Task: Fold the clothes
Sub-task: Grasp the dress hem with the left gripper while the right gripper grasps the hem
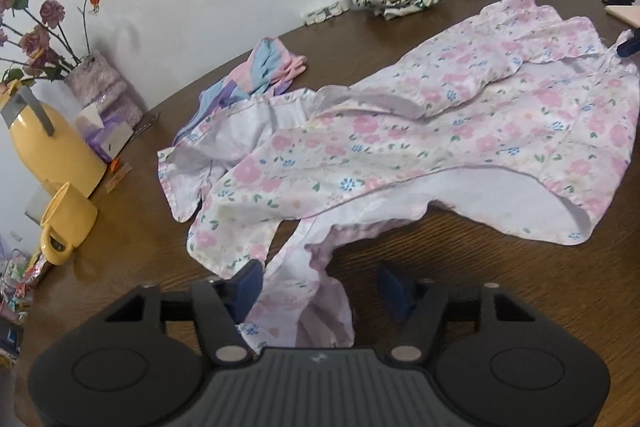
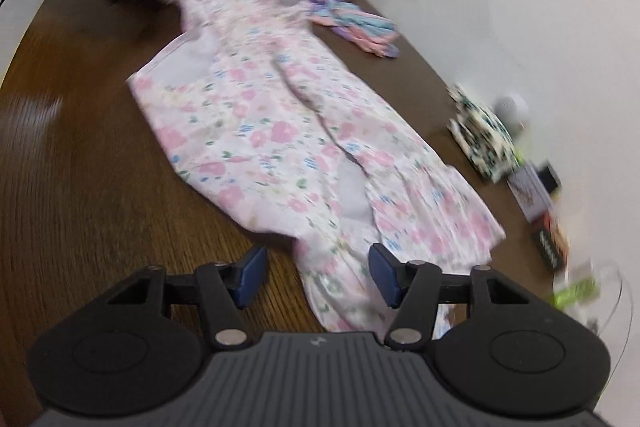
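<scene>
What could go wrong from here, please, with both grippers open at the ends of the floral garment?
1. Both jaws stand open around bunched cloth: the left gripper or right gripper might pinch several layers of the garment, folding it crooked.
2. Dragging it could catch the pastel cloth lying against its far edge.
3. A wide left swing might hit the yellow mug or jug nearby.

We look low and close from opposite ends of the table (image 1: 400,251), both views sharing the floral garment (image 1: 420,131) stretched between us
</scene>
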Available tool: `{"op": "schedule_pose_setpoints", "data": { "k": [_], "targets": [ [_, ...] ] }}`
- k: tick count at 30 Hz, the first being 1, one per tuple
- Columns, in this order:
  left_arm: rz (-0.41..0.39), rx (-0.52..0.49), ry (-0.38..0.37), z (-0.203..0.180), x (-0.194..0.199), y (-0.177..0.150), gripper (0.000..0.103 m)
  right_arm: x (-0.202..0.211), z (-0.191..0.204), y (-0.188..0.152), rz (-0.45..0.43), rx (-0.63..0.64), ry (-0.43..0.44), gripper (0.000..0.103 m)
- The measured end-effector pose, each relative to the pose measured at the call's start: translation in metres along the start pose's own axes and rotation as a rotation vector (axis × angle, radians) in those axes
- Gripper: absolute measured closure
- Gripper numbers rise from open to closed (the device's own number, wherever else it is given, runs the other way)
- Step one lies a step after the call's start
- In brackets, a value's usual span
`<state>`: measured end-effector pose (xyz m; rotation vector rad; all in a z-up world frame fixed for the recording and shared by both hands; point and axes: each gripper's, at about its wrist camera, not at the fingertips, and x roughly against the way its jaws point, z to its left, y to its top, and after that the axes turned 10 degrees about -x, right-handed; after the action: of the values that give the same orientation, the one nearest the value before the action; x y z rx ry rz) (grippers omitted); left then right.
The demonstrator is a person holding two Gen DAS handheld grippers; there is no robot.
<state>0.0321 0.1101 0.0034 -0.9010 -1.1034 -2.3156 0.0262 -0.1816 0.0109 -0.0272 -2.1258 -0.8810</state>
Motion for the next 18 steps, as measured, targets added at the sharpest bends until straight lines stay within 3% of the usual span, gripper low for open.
{"op": "schedule_pose_setpoints", "data": {
  "k": [3, 5, 7, 9, 12, 18],
  "targets": [
    [0.010, -0.011, 0.010, 0.001, -0.002, -0.002, 0.065, -0.007, 0.009, 0.006, 0.012, 0.089, -0.006, 0.056],
    [0.009, -0.024, 0.029, 0.000, -0.002, -0.003, 0.074, -0.010, 0.010, 0.009, 0.020, 0.110, -0.006, 0.071],
    [0.006, -0.027, 0.036, 0.001, -0.002, -0.003, 0.091, -0.012, 0.011, 0.010, 0.023, 0.120, -0.016, 0.082],
    [-0.003, -0.031, 0.036, 0.001, -0.001, -0.004, 0.098, -0.013, 0.012, 0.010, 0.021, 0.124, -0.034, 0.091],
    [-0.034, -0.073, 0.077, -0.003, 0.005, -0.005, 0.101, -0.010, 0.013, 0.011, 0.012, 0.124, -0.078, 0.100],
    [-0.115, -0.164, 0.185, 0.000, 0.028, 0.004, 0.102, 0.006, 0.012, 0.022, -0.034, 0.169, -0.216, 0.103]
  ]
}}
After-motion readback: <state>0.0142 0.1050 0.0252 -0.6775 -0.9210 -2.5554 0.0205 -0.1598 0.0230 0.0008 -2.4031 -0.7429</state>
